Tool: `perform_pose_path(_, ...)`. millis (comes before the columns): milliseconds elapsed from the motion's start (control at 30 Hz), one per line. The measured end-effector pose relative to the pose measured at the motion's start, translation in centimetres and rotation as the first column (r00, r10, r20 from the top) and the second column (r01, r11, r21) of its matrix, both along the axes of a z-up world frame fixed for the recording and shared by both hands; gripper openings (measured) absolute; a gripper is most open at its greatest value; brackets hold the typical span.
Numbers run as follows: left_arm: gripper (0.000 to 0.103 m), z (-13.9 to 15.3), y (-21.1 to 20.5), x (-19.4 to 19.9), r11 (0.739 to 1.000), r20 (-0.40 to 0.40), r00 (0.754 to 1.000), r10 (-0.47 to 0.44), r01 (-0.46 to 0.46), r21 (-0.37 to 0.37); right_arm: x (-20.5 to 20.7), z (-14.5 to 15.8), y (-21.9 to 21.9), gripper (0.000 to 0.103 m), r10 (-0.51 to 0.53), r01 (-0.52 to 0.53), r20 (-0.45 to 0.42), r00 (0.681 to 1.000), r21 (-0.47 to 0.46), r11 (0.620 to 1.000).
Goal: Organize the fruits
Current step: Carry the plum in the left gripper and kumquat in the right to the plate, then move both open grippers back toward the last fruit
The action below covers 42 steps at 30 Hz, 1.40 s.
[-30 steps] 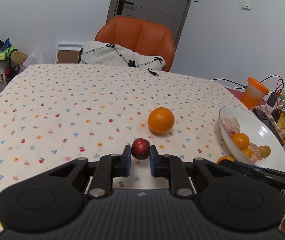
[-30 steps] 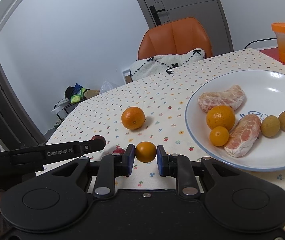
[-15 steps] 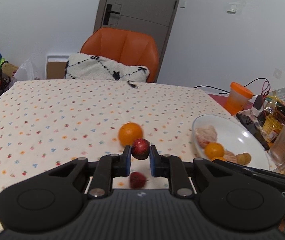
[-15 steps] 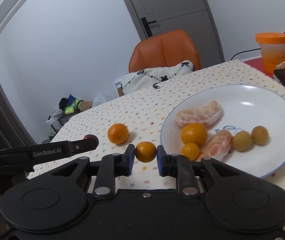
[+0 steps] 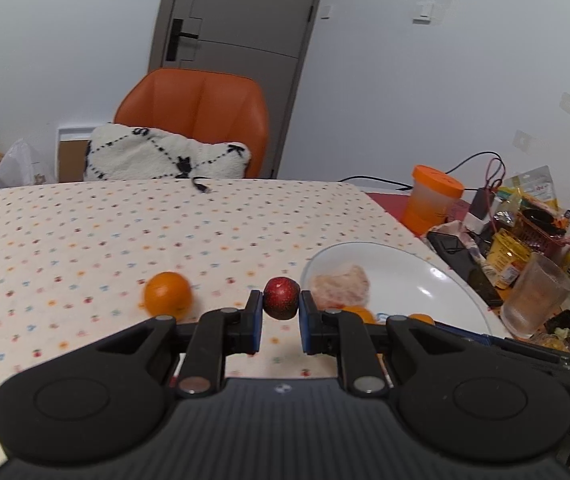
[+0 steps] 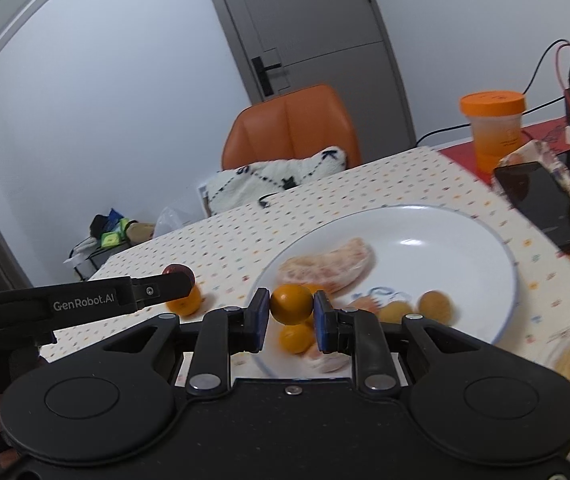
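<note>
With both grippers clamped, left gripper [image 5: 281,318] on red fruit [image 5: 281,298], right gripper [image 6: 291,320] on small orange [image 6: 291,304]: carrying; next, release over plate [image 6: 485,240].

**A lived-in home dining room**

A table under a cream cloth with small coloured dots [image 5: 85,232], an orange leather chair [image 5: 201,112] holding a fluffy white cushion [image 5: 157,158], a grey door [image 5: 241,28], and snack packets [image 5: 525,208].

dark red fruit [image 5: 280,298]; orange citrus [image 6: 292,304]; white plate [image 6: 465,240] with a thin blue rim; cream tablecloth [image 5: 85,232] dotted in small coloured motifs; orange chair [image 5: 197,108]; black grippers with blue pads [image 5: 256,322].
</note>
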<state>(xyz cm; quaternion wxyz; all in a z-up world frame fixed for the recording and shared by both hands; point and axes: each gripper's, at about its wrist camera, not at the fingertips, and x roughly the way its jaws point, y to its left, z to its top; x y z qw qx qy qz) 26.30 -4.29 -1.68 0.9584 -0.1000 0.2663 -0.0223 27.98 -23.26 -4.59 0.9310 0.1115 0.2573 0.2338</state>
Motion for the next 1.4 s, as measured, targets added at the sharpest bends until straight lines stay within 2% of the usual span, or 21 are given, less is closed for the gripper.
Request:
perform_pose_path(367, 0.017, 0.0, -4.0, 2.3, 0.998, -0.002, 0.998, -0.069, 0.069, 0.012, 1.5, -0.5, -3.3, 0.022, -0.071, 0.071, -0.005, 0.997, 0.006, 0.997)
perform_pose_path(733, 0.017, -0.4, -7.0, 4.4, 0.994, -0.011, 0.994, -0.113, 0.113, 0.009, 2.5, -1.1, -4.9, 0.022, -0.096, 0.097, -0.014, 0.995, 0.019, 0.995)
perform_pose_path(800, 0.017, -0.4, -7.2, 4.8, 0.993, -0.022, 0.993, -0.115, 0.115, 0.001, 2.7, -1.2, -5.1, 0.023, -0.102, 0.102, -0.015, 0.995, 0.021, 0.995)
perform_pose_path(867, 0.020, -0.2, -7.2, 4.9, 0.994, -0.017, 0.994, -0.106, 0.105, -0.008, 2.7, -1.3, -5.2, 0.030, -0.113, 0.113, -0.014, 0.994, 0.024, 0.993)
perform_pose_path(1000, 0.022, 0.3, -6.7, 4.5, 0.996, -0.013, 0.996, -0.092, 0.092, -0.018, 2.3, -1.4, -5.4, 0.033, -0.118, 0.118, -0.014, 0.993, 0.026, 0.993)
perform_pose_path(1100, 0.031, 0.4, -5.9, 3.9, 0.997, -0.011, 0.998, -0.068, 0.068, -0.021, 1.8, -1.4, -5.4, 0.034, -0.118, 0.119, -0.018, 0.993, 0.034, 0.992)
perform_pose_path(1167, 0.044, 0.6, -5.4, 3.3, 0.998, -0.001, 0.999, -0.052, 0.052, -0.023, 1.5, -1.4, -5.3, 0.040, -0.115, 0.116, -0.017, 0.993, 0.035, 0.993)
perform_pose_path(1267, 0.058, 0.8, -4.7, 2.4, 0.999, 0.009, 1.000, -0.030, 0.030, -0.016, 0.9, -1.1, -4.9, 0.043, -0.104, 0.104, -0.009, 0.995, 0.030, 0.994)
perform_pose_path(1400, 0.070, 1.0, -3.7, 1.3, 1.000, 0.017, 1.000, -0.003, 0.003, -0.004, 0.1, -0.8, -4.3, 0.050, -0.095, 0.095, -0.001, 0.995, 0.026, 0.995)
